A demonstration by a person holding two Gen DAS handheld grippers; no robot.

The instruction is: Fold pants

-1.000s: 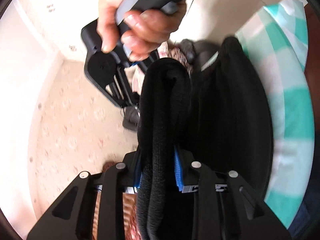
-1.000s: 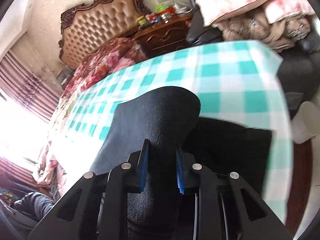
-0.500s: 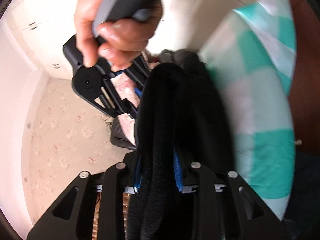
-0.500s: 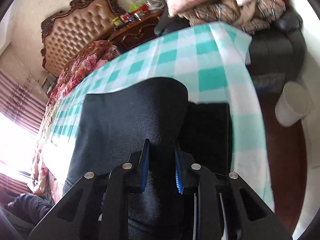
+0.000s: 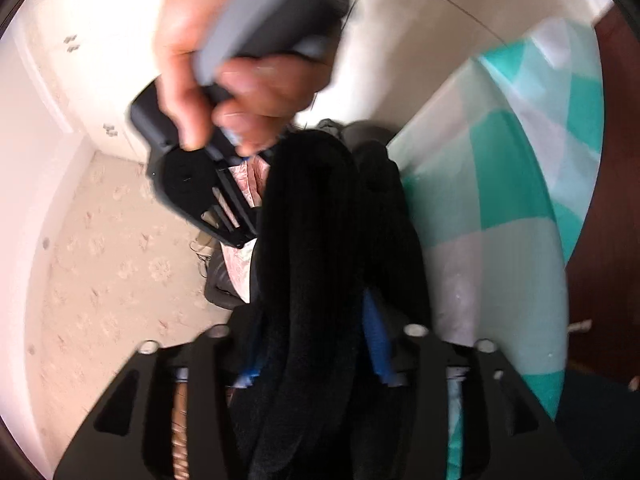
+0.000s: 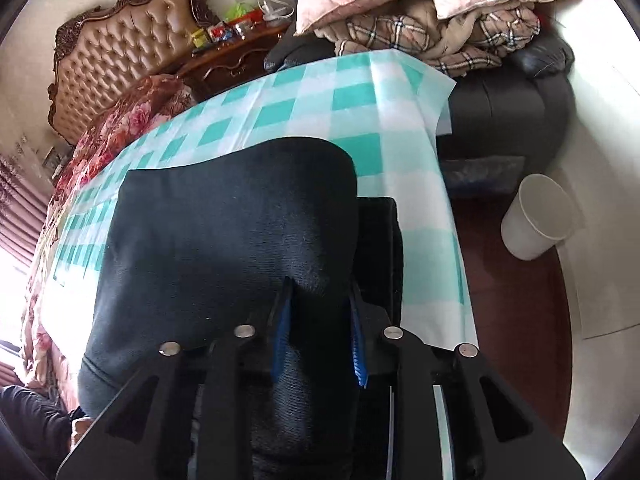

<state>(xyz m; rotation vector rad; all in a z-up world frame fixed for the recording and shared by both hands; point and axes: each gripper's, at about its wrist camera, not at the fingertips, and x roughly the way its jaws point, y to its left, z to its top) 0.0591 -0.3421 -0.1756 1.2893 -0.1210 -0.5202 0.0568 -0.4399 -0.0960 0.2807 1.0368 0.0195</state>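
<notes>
Black pants (image 6: pixel 224 232) lie doubled over on the teal-checked tablecloth (image 6: pixel 360 92), the top layer covering most of the lower one. My right gripper (image 6: pixel 320 336) points steeply down, shut on a raised fold at the near edge. In the left wrist view a thick fold of the pants (image 5: pixel 316 248) stands between the jaws of my left gripper (image 5: pixel 314 348). Those jaws are opening, and the right pad (image 5: pixel 376 336) stands off the cloth. A hand (image 5: pixel 224 40) holds the right gripper's body (image 5: pixel 192 184) just beyond that fold. The tablecloth (image 5: pixel 500 200) hangs to the right.
A white cup-shaped bin (image 6: pixel 538 218) stands on the dark floor right of the table. Behind the table, a black sofa (image 6: pixel 508 108) carries pillows and a plaid blanket. A bed with a tufted headboard (image 6: pixel 128 56) and a cluttered nightstand (image 6: pixel 232 56) are at far left.
My left gripper's jaws have spread apart around the fold. Both grippers have sunk toward the table, and the top layer of the pants now lies lower and flatter over the cloth.
</notes>
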